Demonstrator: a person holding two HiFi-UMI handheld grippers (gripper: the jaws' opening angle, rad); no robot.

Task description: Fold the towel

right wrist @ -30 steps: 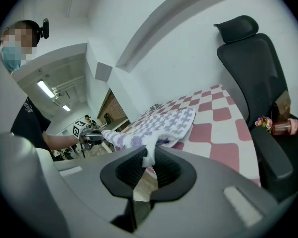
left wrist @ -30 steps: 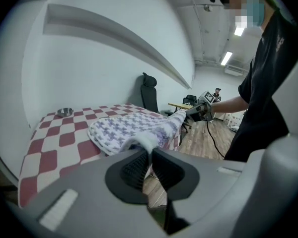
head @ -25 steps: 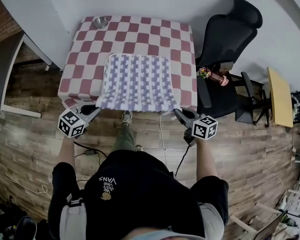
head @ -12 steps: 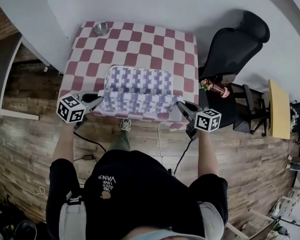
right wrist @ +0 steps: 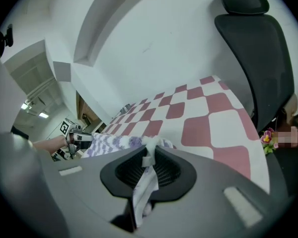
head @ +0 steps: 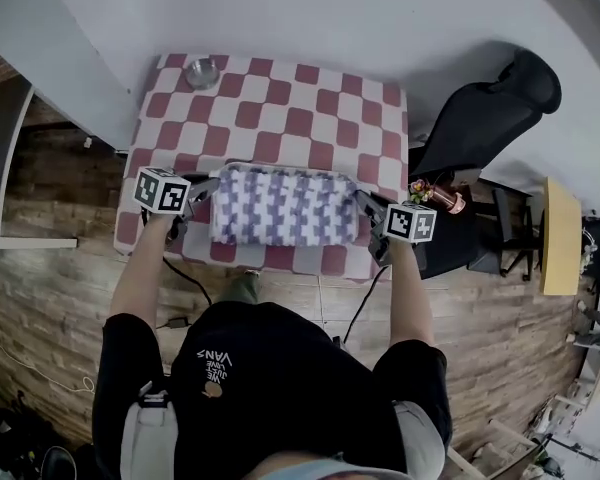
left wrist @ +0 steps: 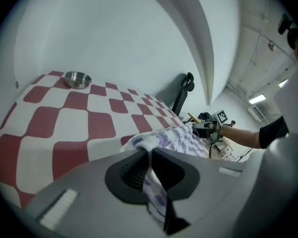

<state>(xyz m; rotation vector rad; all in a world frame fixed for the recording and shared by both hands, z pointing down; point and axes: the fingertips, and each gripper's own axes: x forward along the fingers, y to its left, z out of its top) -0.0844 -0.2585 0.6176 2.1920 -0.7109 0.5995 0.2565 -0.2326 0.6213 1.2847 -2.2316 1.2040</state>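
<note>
The left gripper [head: 208, 190] is clenching a corner of the towel [head: 285, 206]. In the left gripper view its jaws [left wrist: 150, 155] are pinching together on a strip of purple-and-white cloth that is trailing down between the dark pads. The right gripper [head: 365, 206] is doing the same at the opposite corner. The right gripper view shows its jaws [right wrist: 149, 157] pressing on a bunched white edge of the towel [right wrist: 120, 144], with more cloth hanging through below.

From where I am standing, the towel is stretching left to right between the two grippers as a wide, short band. It is lying over the near half of the table [head: 280, 108], just inside the near edge. Both grippers are sitting at the ends of the band, the left one at the table's left side and the right one close to its right side. The person's arms are reaching forward from the near side.

The table is wearing a red-and-white checked cloth. A small metal bowl [head: 201, 72] is sitting at its far left corner, well apart from the towel, and it also shows in the left gripper view [left wrist: 78, 79]. A black office chair [head: 490, 113] is standing just beside the table's right side.
</note>
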